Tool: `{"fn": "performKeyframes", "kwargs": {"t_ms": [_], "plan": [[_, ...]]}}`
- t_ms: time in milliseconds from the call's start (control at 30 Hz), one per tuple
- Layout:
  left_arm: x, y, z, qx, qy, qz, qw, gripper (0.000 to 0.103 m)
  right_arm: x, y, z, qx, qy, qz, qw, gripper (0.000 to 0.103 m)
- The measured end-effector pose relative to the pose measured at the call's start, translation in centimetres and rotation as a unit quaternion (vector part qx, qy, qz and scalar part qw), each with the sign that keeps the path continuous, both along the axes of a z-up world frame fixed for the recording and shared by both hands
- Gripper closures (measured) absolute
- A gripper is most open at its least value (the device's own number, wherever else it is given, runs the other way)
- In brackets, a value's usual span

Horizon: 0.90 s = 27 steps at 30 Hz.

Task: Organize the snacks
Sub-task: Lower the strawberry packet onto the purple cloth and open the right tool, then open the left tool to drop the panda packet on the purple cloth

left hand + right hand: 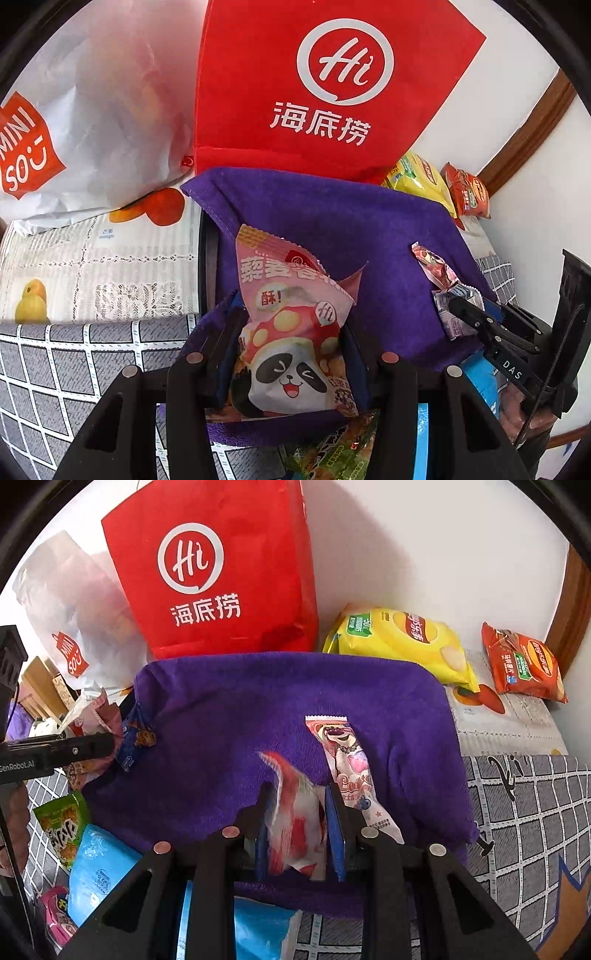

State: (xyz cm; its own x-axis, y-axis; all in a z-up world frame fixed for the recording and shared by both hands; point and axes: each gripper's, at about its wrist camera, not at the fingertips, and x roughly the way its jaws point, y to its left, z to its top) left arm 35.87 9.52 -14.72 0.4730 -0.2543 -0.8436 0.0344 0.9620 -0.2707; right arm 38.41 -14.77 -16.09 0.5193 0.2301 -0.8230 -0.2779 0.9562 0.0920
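Observation:
A purple towel [221, 701] is spread on the table. My left gripper [291, 332] is shut on a pink panda snack packet [295, 332], held upright over the towel's near edge. Seen from the right wrist, the left gripper [107, 744] comes in from the left, with a small blue wrapper [135, 738] at its tip. My right gripper [298, 794] is shut on a small red and white packet [295, 827] just above the towel. A long pink bear snack stick [347, 771] lies on the towel, touching the right finger. The right gripper [458, 306] also shows at the left view's right side.
A red paper bag [221, 572] and a white shopping bag [74, 609] stand behind the towel. Yellow [402, 642] and orange [524, 664] chip bags lie at the back right. Green [62, 827], blue [99, 867] and pink [55, 915] packets lie at the near left.

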Motion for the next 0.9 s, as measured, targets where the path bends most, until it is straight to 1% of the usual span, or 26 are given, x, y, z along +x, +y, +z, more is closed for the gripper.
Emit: {"fn": "performKeyframes", "kwargs": {"t_ms": [33,67,133,267,300,333,367,400,533,733,833,900], "plan": [[0.0,-0.1,0.0,0.000,0.000,-0.001,1.0000,0.056,-0.1,0.0,0.1,0.000,-0.001,0.001,1.000,0.072],[0.0,-0.1,0.0,0.001,0.000,-0.001,1.0000,0.056,-0.1,0.1,0.3,-0.001,-0.005,0.003,1.000,0.066],[0.0,-0.2,0.0,0.001,0.001,-0.001,1.0000,0.056,-0.3,0.1,0.7,-0.004,-0.014,0.004,1.000,0.059],[0.0,-0.4,0.0,-0.001,0.005,-0.006,1.0000,0.055,-0.8,0.2,1.7,-0.010,-0.018,0.006,1.000,0.053],[0.1,-0.5,0.1,-0.001,0.007,-0.006,1.0000,0.052,-1.1,0.2,2.0,-0.010,-0.020,0.005,1.000,0.052],[0.0,-0.5,0.1,0.000,0.009,-0.006,0.9999,0.044,-1.3,0.1,2.3,-0.011,-0.022,0.003,1.000,0.050],[0.0,-0.5,0.3,0.002,0.009,-0.004,0.9999,0.040,-1.6,0.0,2.7,-0.012,-0.026,0.001,1.000,0.047],[-0.1,-0.5,0.5,0.002,0.006,-0.003,1.0000,0.037,-2.0,-0.2,3.1,-0.013,-0.031,-0.002,0.999,0.045],[-0.7,-0.3,2.2,-0.006,-0.014,0.000,0.9999,0.033,-3.4,-1.1,4.7,-0.013,-0.044,-0.019,0.999,0.039],[-2.1,0.4,5.7,-0.020,-0.045,0.003,0.9988,0.033,-6.4,-2.4,6.4,-0.018,-0.045,-0.038,0.998,0.038],[-3.1,0.5,7.6,-0.028,-0.061,0.002,0.9978,0.033,-8.0,-2.9,6.6,-0.023,-0.039,-0.042,0.998,0.038],[-3.7,0.4,8.5,-0.030,-0.068,0.000,0.9973,0.033,-9.0,-3.2,6.7,-0.017,-0.033,-0.043,0.998,0.038]]}}
